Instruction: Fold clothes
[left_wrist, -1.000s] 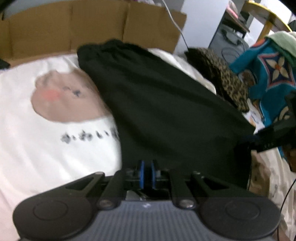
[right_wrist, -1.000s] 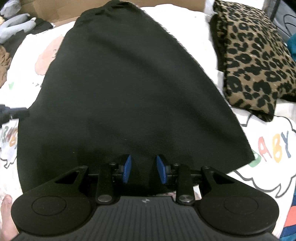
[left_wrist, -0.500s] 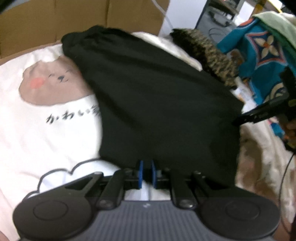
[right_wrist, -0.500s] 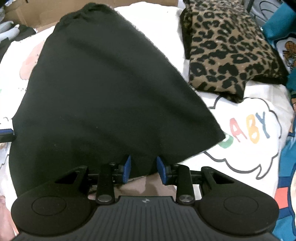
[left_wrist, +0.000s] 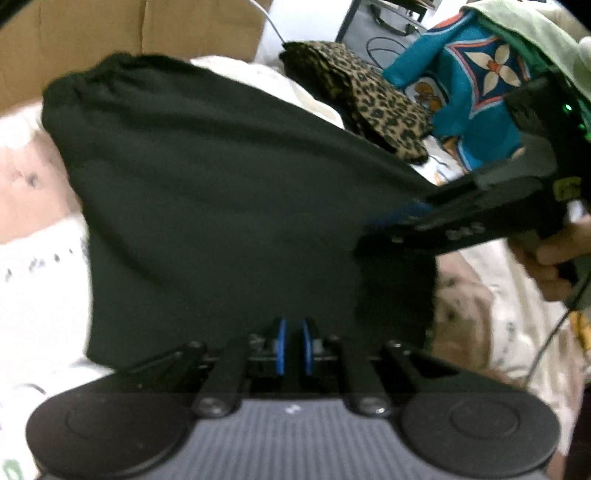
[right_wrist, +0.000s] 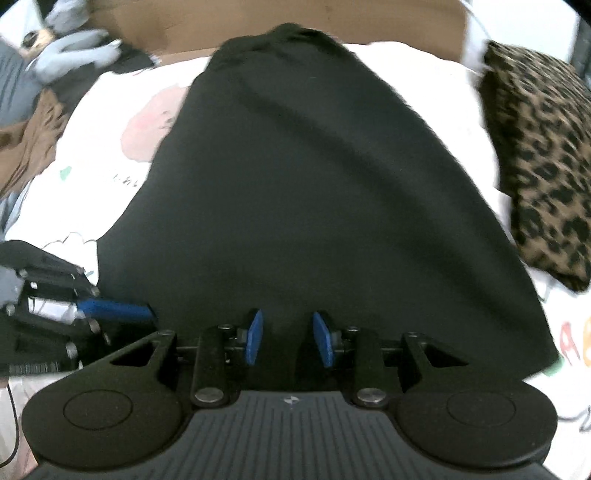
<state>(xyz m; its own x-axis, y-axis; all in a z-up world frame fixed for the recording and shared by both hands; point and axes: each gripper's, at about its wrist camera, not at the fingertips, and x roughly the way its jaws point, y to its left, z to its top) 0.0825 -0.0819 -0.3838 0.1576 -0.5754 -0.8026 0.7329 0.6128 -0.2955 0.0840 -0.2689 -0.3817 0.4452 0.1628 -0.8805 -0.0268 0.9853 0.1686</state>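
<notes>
Both grippers tilt steeply down. The left gripper (left_wrist: 292, 346) is clenched on the near hem of the black cloth (left_wrist: 221, 192). The right gripper (right_wrist: 287, 338) grasps the hem too, pads partly apart, a hand (left_wrist: 554, 258) on its handle. One black cloth stretches ahead over the white sheet (right_wrist: 103, 110). One leopard cloth (right_wrist: 539, 155) lies far right. Sheet lettering is too blurry to read.

The garment (right_wrist: 314, 192) is spread on the printed sheet (right_wrist: 99, 122). The folded leopard-print cloth (right_wrist: 543, 166) is located to its right. The cardboard (right_wrist: 258, 18) is positioned behind both.
</notes>
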